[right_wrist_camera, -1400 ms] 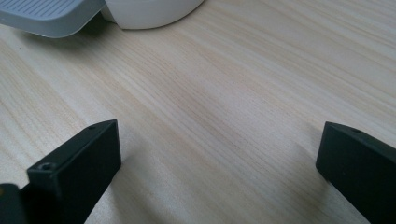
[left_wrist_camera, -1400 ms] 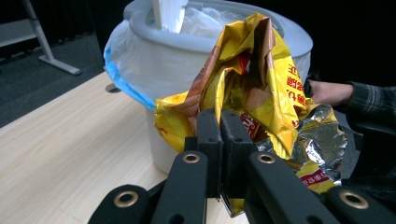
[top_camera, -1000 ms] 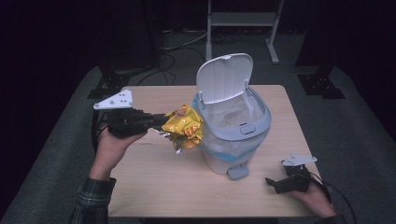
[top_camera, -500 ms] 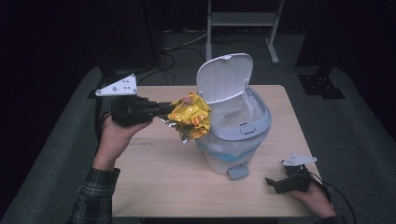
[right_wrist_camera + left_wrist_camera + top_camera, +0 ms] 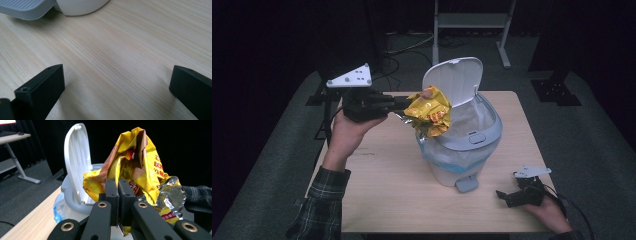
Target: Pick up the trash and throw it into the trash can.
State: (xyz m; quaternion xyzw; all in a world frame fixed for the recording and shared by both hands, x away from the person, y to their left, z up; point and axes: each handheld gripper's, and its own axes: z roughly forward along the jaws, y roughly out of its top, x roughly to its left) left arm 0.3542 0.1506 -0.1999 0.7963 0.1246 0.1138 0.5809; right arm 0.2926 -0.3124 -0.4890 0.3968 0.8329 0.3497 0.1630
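High view: left gripper (image 5: 398,104) clamps a crumpled yellow chip bag (image 5: 429,110), held over the near rim of the open white bin (image 5: 472,137) on the table (image 5: 382,185). I'd carry it further over the liner before letting go. Right gripper (image 5: 507,197) rests on the table.

Left gripper view: jaws pinched shut on the bag (image 5: 135,170); crinkly foil, silver inside. Lid (image 5: 76,162) smooth plastic, upright.

Right gripper view: jaws wide apart, holding nothing, over pale wood grain; grey ribbed pedal (image 5: 25,8) nearby.

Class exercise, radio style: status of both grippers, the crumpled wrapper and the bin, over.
Left gripper shut on crumpled yellow foil snack wrapper, at open white pedal bin rim. Right gripper open, on wooden table. Lid up, nothing blocking.
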